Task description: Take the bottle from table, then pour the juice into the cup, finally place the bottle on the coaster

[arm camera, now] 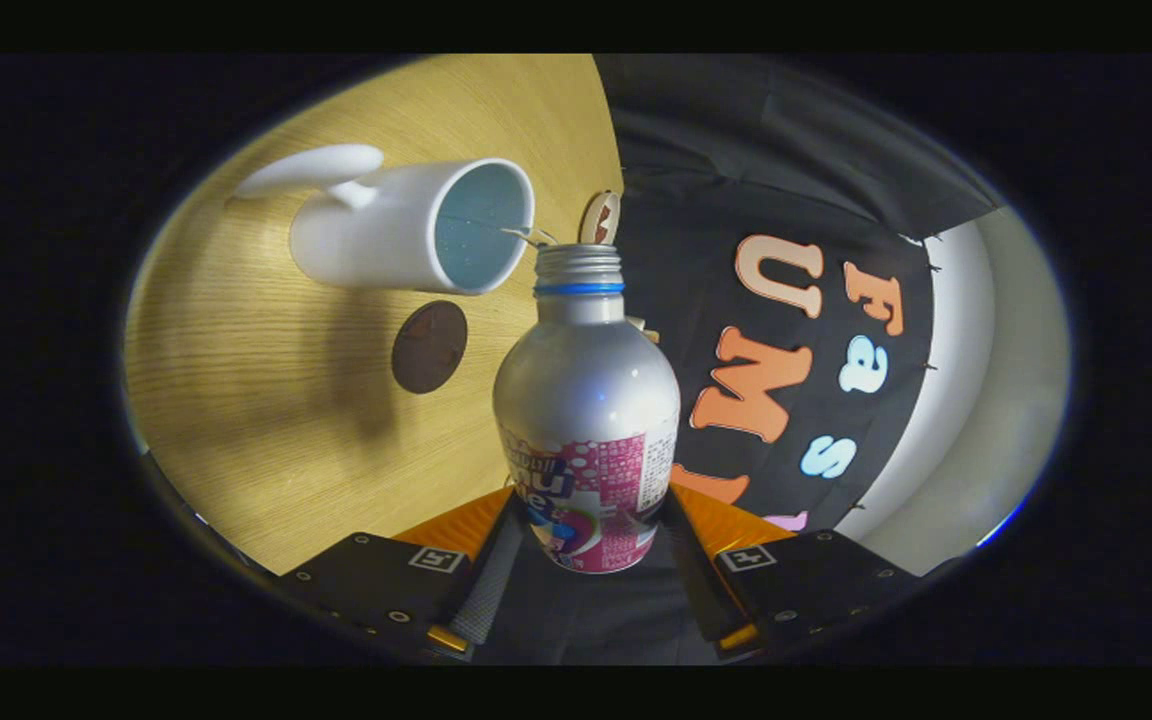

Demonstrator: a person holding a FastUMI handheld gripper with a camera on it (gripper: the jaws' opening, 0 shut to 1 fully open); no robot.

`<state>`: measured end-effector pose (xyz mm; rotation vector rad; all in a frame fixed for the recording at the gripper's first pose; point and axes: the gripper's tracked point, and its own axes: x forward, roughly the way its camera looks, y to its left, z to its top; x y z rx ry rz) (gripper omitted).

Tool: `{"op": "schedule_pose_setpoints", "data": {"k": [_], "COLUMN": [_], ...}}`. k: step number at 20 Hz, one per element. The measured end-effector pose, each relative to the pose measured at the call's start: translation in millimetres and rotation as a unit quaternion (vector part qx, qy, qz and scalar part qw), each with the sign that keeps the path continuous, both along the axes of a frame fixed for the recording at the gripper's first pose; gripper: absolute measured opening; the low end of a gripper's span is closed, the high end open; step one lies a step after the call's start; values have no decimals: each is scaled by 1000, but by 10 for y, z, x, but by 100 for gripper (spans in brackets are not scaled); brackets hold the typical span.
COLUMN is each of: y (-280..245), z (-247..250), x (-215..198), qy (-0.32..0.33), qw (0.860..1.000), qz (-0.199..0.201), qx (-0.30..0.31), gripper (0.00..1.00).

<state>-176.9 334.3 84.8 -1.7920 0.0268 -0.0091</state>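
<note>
Our gripper (591, 560) squeezes the bottle (586, 420) from both sides, so we hold it tight between the two fingers. Left of the bottle we see the wooden table (236, 400) with the white cup (406, 235) and the round brown coaster (429, 346) just beside it. The bottle's open mouth sits right at the cup's rim. Behind it is a small round thing (600, 217).
</note>
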Motion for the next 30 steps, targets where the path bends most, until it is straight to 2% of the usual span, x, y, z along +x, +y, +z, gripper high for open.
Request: {"op": "schedule_pose_setpoints", "data": {"k": [30], "y": [57], "z": [117], "x": [42], "qy": [4], "qw": [999], "qz": [3], "qx": [-42], "gripper": [77]}}
